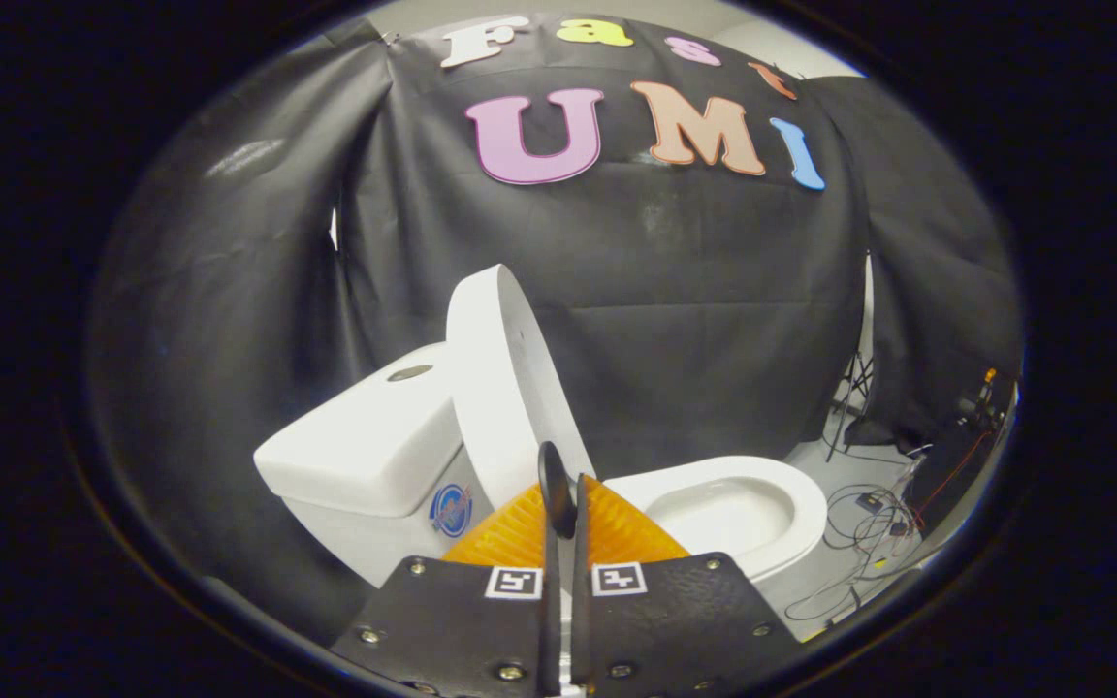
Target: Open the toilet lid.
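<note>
A white toilet stands before the black cloth wall. Its lid (pixel 505 368) is raised, standing nearly upright and tilted back toward the tank (pixel 365 446). The seat and open bowl (pixel 762 499) lie to the right of the lid. My gripper (pixel 566 494) sits low in front of the lid's base, its orange ribbed fingers (pixel 510 533) pressed together with only a thin slit between them. Nothing is held between them. The fingertips overlap the lower edge of the lid in the view; I cannot tell whether they touch it.
A round flush button (pixel 410 372) sits on top of the tank. Loose cables (pixel 869 519) and small devices lie on the pale floor to the right of the bowl, near a stand's legs (pixel 849 393). Black cloth closes in the left and back.
</note>
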Motion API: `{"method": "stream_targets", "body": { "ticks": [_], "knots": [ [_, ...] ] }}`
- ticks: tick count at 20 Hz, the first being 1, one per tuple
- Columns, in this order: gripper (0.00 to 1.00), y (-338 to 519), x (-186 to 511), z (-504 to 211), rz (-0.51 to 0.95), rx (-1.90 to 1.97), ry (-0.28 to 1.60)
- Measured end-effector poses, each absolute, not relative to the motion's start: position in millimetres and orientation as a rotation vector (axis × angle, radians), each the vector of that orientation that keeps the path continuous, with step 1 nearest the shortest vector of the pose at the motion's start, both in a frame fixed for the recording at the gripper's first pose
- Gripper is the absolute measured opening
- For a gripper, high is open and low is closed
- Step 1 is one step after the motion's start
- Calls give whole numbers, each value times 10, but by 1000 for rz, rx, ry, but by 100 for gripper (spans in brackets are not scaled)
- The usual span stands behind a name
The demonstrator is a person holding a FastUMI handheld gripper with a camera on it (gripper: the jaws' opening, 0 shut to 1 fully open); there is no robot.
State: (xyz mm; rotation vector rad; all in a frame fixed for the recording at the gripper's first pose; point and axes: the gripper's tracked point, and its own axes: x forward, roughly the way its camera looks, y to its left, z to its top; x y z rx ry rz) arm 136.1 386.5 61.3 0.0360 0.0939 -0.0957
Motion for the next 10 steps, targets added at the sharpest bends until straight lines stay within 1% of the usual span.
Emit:
{"method": "stream_targets", "body": {
  "ticks": [10],
  "knots": [
    [5, 3974, 1361, 618, -76, 18, 115]
  ]
}}
